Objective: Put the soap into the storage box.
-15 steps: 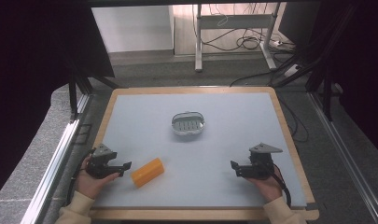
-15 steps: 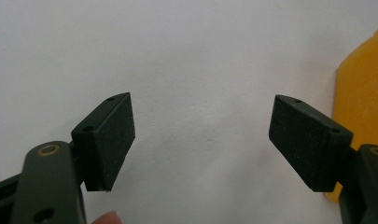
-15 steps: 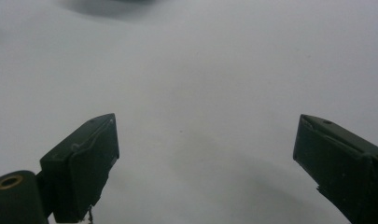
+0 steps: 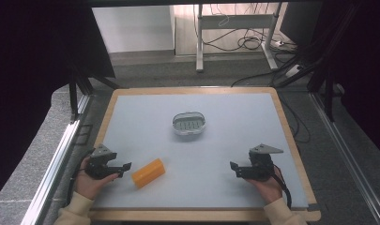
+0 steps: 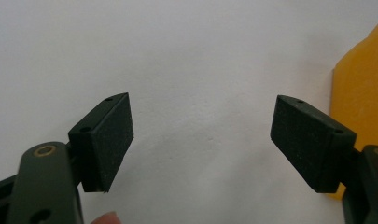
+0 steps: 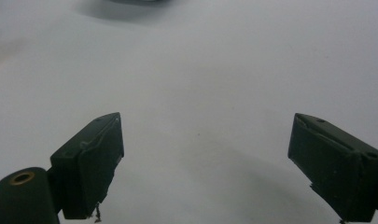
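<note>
We look down on a pale grey desk [image 4: 225, 150] with a wooden border. An orange block [image 4: 148, 172] lies flat on it near the front left, turned at a slant. Farther back, near the middle of the desk, sits a small oval dish [image 4: 189, 123] with a light rim and a slotted grey inside, well apart from the block.

A person's two hands come in from the front edge, each holding a black tool. The left hand-held gripper [image 4: 124, 168] rests low at the front left, its tips pointing toward the block and just beside the block's near end, without touching it. In the left gripper view, its jaws are spread wide over bare desk, with nothing between them; the orange block [image 5: 361, 93] shows beyond and to the outside of one jaw.

The right hand-held gripper [image 4: 234, 167] sits at the front right, well apart from the block, its tips pointing toward the middle of the desk. In the right gripper view, its jaws are also spread wide, with bare desk surface between them.
</note>
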`<state>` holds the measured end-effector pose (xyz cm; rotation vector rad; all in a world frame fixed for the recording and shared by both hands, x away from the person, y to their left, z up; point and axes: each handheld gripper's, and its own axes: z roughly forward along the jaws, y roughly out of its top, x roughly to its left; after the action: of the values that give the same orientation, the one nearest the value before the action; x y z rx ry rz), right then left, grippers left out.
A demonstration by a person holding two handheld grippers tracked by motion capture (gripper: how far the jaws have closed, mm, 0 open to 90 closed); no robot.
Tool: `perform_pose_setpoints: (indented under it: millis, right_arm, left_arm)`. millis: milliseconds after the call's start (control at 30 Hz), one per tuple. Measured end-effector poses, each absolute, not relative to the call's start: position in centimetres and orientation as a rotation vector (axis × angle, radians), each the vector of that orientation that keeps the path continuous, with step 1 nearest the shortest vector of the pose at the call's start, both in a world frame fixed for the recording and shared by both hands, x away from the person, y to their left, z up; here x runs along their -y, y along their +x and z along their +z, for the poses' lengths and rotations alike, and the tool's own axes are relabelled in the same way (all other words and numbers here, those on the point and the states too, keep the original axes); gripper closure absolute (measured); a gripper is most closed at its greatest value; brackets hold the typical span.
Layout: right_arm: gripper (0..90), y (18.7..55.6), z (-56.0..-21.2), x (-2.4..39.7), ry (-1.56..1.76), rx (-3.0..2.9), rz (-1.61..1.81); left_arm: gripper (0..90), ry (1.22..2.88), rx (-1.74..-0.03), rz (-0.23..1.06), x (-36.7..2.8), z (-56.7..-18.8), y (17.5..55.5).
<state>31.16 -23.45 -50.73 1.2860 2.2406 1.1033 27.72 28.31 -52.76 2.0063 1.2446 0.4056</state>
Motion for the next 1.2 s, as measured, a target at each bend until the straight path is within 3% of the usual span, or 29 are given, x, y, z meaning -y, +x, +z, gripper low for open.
perform_pose_setpoints:
  millis: [1200]
  right_arm:
    - [15.8,30.9,-50.8,23.5,1.249,-2.252,1.071]
  left_arm:
    - [20.1,2.032,-1.187,0.414,-27.7,-48.1,27.4]
